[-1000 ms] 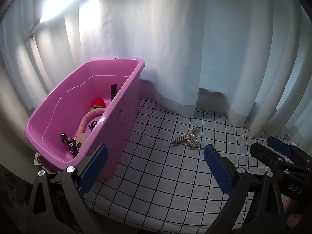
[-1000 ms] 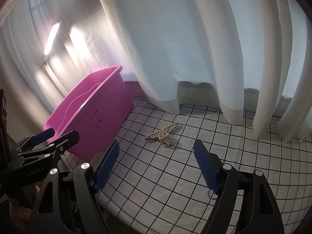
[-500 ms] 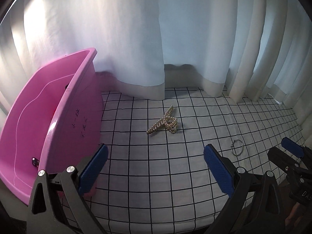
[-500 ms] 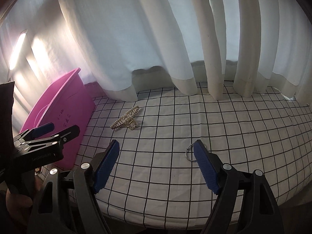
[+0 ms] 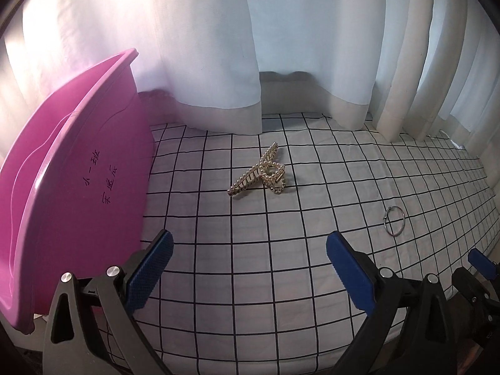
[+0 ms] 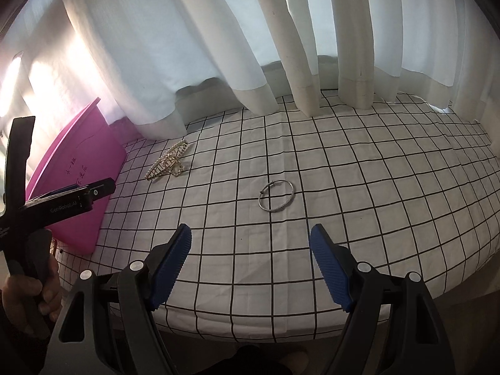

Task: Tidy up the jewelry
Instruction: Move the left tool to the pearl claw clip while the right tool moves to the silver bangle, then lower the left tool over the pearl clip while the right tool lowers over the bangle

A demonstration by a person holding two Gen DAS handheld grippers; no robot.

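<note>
A gold, pearl-studded hair claw (image 5: pixel 261 173) (image 6: pixel 168 162) lies on the checked cloth near the pink tub (image 5: pixel 78 187) (image 6: pixel 75 172). To its right a thin silver bangle (image 5: pixel 394 221) (image 6: pixel 277 196) lies flat. My left gripper (image 5: pixel 247 268) hangs open above the cloth, short of the claw, with nothing between its blue pads. My right gripper (image 6: pixel 250 264) is open too, just short of the bangle. In the right wrist view the left gripper (image 6: pixel 62 200) shows side-on, held by a hand (image 6: pixel 28 293).
White curtains (image 5: pixel 281 47) hang along the back edge of the table (image 6: pixel 375 218). The tub stands at the far left with handwriting on its side wall. The table's front edge runs close under both grippers.
Both grippers have sunk and swung right, away from the tub. The tub's inside has slid out of the left view, and the bangle has come into both views, now ahead of the right gripper.
</note>
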